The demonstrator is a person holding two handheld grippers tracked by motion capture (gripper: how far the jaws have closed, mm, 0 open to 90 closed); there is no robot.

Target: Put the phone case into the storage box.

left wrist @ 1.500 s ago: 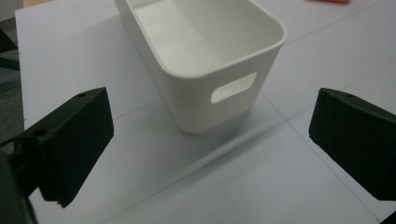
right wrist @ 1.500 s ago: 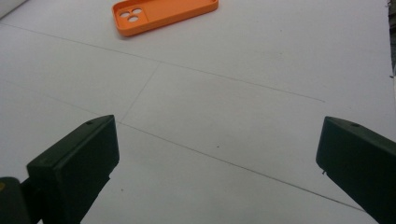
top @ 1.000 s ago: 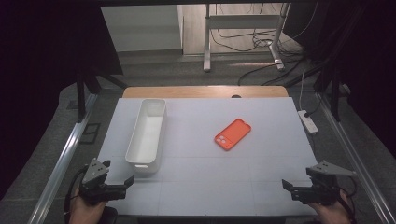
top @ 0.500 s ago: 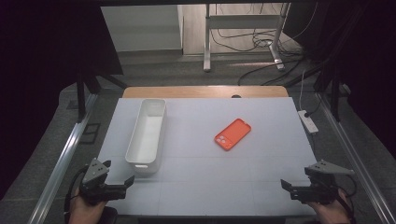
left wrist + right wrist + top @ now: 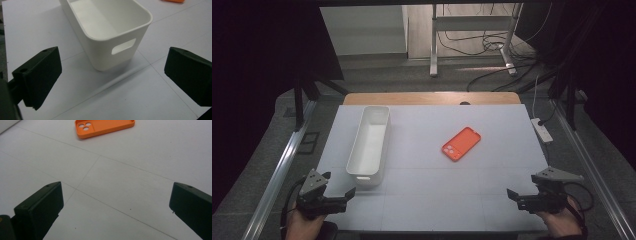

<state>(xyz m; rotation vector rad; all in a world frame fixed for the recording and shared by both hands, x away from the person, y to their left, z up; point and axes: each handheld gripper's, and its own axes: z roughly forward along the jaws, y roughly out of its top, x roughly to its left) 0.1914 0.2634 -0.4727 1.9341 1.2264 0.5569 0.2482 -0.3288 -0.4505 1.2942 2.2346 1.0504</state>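
An orange phone case [image 5: 461,143] lies hollow side up on the white table [image 5: 427,200], right of centre; it also lies at the top of the right gripper view [image 5: 105,127]. A long white bin [image 5: 369,145] stands empty on the left, its handle end close in front of the left gripper [image 5: 112,75]. My left gripper [image 5: 343,192] rests at the front left corner, open, just short of the bin's near end. My right gripper [image 5: 513,196] sits at the front right, open, well short of the case [image 5: 115,207]. Nothing is between either pair of jaws.
A white power strip [image 5: 542,130] lies off the table's right edge. A wooden strip [image 5: 432,98] runs behind the table's far edge. Metal rails [image 5: 282,170] flank both sides. Cables and a desk frame [image 5: 472,30] stand on the floor beyond.
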